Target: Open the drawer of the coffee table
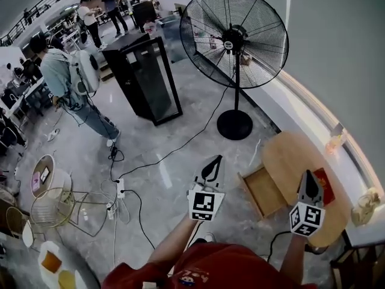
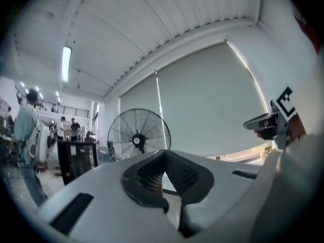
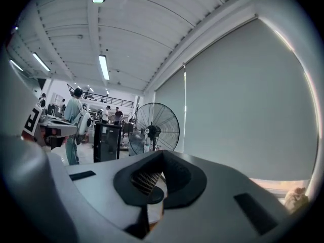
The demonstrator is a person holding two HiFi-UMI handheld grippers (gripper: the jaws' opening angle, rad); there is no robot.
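In the head view the round wooden coffee table (image 1: 289,155) stands low at the right. Its drawer (image 1: 264,191) is pulled out to the left, and its inside looks bare. Both grippers are held up level, well above the table and touching nothing. My left gripper (image 1: 213,163) hangs over the floor left of the drawer, jaws shut and nothing in them. My right gripper (image 1: 308,178) is over the tabletop, also shut and empty. In the left gripper view the closed jaws of the left gripper (image 2: 164,154) point at the fan, and the right gripper (image 2: 263,121) shows at the right.
A big black standing fan (image 1: 234,41) stands beyond the table. Left of it are a black glass-front cabinet (image 1: 144,80) and a person with a backpack (image 1: 72,83). A power strip with cables (image 1: 120,188) lies on the floor. A red item (image 1: 323,184) lies on the table.
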